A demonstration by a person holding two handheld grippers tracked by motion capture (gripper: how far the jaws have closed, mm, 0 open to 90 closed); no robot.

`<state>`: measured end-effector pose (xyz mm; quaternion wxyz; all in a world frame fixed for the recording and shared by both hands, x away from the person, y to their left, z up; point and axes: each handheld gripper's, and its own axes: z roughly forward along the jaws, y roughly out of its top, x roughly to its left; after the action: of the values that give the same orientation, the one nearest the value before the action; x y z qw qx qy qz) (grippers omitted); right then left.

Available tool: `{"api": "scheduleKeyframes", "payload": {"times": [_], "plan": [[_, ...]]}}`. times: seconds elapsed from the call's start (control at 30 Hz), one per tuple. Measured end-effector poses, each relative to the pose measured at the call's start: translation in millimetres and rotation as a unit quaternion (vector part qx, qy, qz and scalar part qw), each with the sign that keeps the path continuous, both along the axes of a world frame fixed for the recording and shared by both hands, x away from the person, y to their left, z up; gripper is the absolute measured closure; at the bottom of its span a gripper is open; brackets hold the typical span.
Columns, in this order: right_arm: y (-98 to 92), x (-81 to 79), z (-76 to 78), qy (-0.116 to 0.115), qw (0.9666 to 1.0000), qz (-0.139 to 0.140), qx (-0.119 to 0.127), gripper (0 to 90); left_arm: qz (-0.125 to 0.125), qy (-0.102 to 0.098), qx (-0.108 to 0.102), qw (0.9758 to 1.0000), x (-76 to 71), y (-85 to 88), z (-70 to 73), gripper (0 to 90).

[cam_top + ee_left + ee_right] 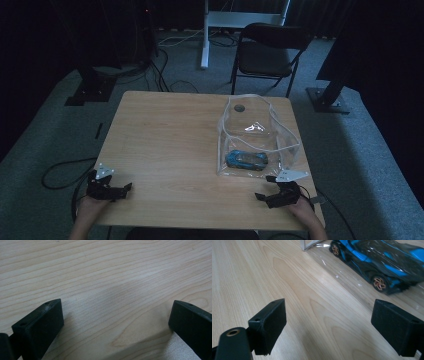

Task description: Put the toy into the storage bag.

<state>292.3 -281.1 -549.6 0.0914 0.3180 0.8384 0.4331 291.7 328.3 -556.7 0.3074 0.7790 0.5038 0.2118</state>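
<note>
A blue and black toy car (246, 159) lies inside a clear plastic pouch (255, 135) on the right half of the wooden table (170, 140). My right gripper (267, 199) rests near the front edge just below the pouch, open, with nothing between its jaws. In the right gripper view the toy car (377, 262) sits behind the plastic, ahead and to the right of my open gripper (332, 325). My left gripper (120, 191) sits at the table's front left corner, open over bare wood; the left gripper view has it (116, 322) with empty jaws.
A black chair (267, 52) stands behind the table's far edge, beside a white desk leg (205, 35). Dark stands and cables (65, 170) lie on the grey carpet around the table. A dark round spot (239, 107) shows at the pouch's far end.
</note>
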Motion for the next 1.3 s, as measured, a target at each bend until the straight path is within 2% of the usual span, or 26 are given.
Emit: {"api": "scheduleKeyframes", "payload": {"times": [0.4, 0.5, 0.63, 0.73, 0.8, 0.87, 0.97, 1.03, 1.07, 1.17, 1.23, 1.27, 1.3], "plan": [[-18.0, -12.4, -0.3, -0.005, 0.9992, -0.039, 0.012, 11.6, -0.001, 0.000, 0.000, 1.0000, 0.0, 0.2, 0.0, 0.3], [-24.1, -15.6, -0.9, -0.006, 0.9983, -0.057, 0.011, 11.5, -0.001, 0.000, 0.000, 1.0000, 0.0, 0.1, -0.1, 0.3], [-32.7, -19.3, -2.0, -0.003, 0.9971, -0.072, 0.025, 11.2, -0.001, 0.000, 0.000, 1.0000, 0.0, 0.2, 0.1, 0.3], [-38.2, -22.0, -3.8, 0.001, 0.9958, -0.089, 0.021, 11.1, -0.002, 0.001, 0.001, 1.0000, 0.0, 0.4, 0.2, 0.3], [-42.5, -24.2, -4.9, 0.000, 0.9936, -0.112, 0.012, 11.1, -0.002, 0.001, 0.001, 1.0000, 0.0, 0.4, 0.2, 0.3], [-47.2, -25.4, -5.9, -0.001, 0.9881, -0.153, 0.013, 11.1, -0.002, 0.001, 0.002, 1.0000, 0.1, 0.4, 0.2, 0.3], [-50.2, -24.6, -6.4, -0.007, 0.9808, -0.194, 0.017, 11.1, -0.002, 0.001, 0.001, 1.0000, 0.1, 0.4, 0.2, 0.3], [-50.6, -24.1, -6.5, -0.008, 0.9795, -0.200, 0.017, 11.1, -0.002, 0.001, 0.001, 1.0000, 0.1, 0.4, 0.2, 0.3], [-49.5, -23.1, -6.5, -0.009, 0.9766, -0.214, 0.011, 11.1, -0.002, 0.001, 0.001, 1.0000, 0.1, 0.4, 0.2, 0.3], [-45.8, -20.5, -7.1, -0.005, 0.9746, -0.224, 0.000, 11.1, -0.002, 0.001, 0.002, 1.0000, 0.1, 0.4, 0.2, 0.3], [-44.7, -19.6, -7.1, -0.004, 0.9745, -0.224, -0.002, 10.8, -0.002, 0.001, 0.001, 1.0000, 0.1, 0.4, 0.2, 0.3], [-42.9, -17.7, -6.9, -0.003, 0.9711, -0.238, -0.004, 10.9, -0.002, 0.001, 0.001, 1.0000, 0.1, 0.4, 0.2, 0.3], [-42.7, -16.7, -6.7, 0.002, 0.9718, -0.236, 0.000, 10.8, -0.002, 0.001, 0.001, 1.0000, 0.1, 0.4, 0.2, 0.3]]}}
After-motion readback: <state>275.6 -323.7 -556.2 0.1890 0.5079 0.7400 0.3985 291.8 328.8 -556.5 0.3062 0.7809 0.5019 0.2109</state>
